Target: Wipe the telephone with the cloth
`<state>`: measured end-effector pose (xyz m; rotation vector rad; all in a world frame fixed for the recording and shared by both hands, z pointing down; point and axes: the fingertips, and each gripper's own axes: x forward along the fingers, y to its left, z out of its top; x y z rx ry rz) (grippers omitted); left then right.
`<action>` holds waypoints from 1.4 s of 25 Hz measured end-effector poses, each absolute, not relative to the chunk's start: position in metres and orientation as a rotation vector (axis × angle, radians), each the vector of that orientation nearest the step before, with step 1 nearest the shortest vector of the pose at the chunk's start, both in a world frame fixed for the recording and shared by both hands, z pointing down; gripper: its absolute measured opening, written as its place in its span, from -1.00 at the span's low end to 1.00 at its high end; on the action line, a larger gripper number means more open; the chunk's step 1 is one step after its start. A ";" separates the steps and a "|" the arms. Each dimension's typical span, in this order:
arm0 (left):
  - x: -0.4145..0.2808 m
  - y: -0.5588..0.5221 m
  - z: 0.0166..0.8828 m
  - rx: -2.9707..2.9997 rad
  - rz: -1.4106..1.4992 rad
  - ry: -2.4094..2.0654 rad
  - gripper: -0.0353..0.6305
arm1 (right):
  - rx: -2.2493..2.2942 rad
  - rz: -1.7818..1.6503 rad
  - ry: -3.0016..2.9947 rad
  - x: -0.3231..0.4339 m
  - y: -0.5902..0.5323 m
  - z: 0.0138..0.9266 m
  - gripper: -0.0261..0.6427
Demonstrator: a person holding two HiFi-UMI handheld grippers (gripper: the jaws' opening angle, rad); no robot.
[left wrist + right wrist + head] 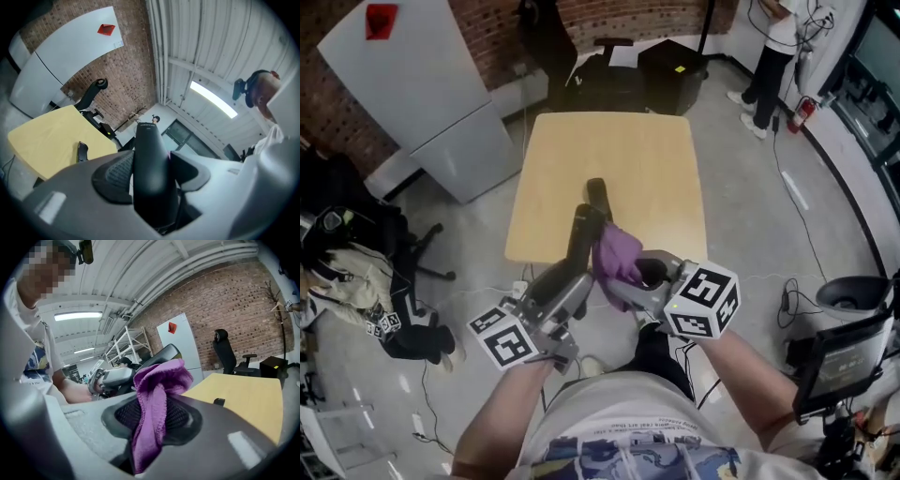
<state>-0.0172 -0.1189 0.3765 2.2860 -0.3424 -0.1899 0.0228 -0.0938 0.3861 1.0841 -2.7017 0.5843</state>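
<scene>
A black telephone handset (584, 234) stands upright in front of me, and my left gripper (574, 281) is shut on its lower end. In the left gripper view the handset (151, 164) fills the gap between both pads. My right gripper (625, 289) is shut on a purple cloth (617, 253), which bunches against the handset's right side. The right gripper view shows the cloth (157, 394) rising from the jaws, with the handset (163, 354) just behind it. A small black phone part (596, 190) lies on the yellow table (619, 150).
A white cabinet (422, 84) leans at the far left. An office chair (600, 66) and a black box (670, 75) stand beyond the table. A person (773, 56) stands at the back right. Bags (356, 272) lie at the left, a bin (853, 295) at the right.
</scene>
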 end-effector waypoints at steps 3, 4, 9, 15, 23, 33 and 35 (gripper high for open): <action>-0.008 -0.108 0.381 2.279 -0.195 -0.358 -0.12 | 1.013 0.577 -2.724 0.022 -0.083 0.389 -0.60; -0.002 -0.105 0.381 2.274 -0.197 -0.361 -0.12 | 0.988 0.580 -2.723 0.025 -0.078 0.388 -0.60; 0.015 -0.112 0.374 2.241 -0.231 -0.310 -0.12 | 0.954 0.617 -2.677 0.029 -0.072 0.384 -0.60; -0.005 -0.120 0.383 2.239 -0.268 -0.350 -0.12 | 0.852 0.605 -2.692 0.002 -0.067 0.399 -0.60; -0.031 -0.128 0.376 2.229 -0.292 -0.353 -0.13 | 0.732 0.600 -2.688 -0.029 -0.043 0.410 -0.60; -0.025 -0.112 0.372 2.186 -0.286 -0.291 -0.13 | 0.970 0.545 -2.665 0.016 -0.082 0.388 -0.60; -0.023 -0.109 0.371 2.182 -0.281 -0.279 -0.13 | 1.007 0.542 -2.663 0.022 -0.091 0.382 -0.60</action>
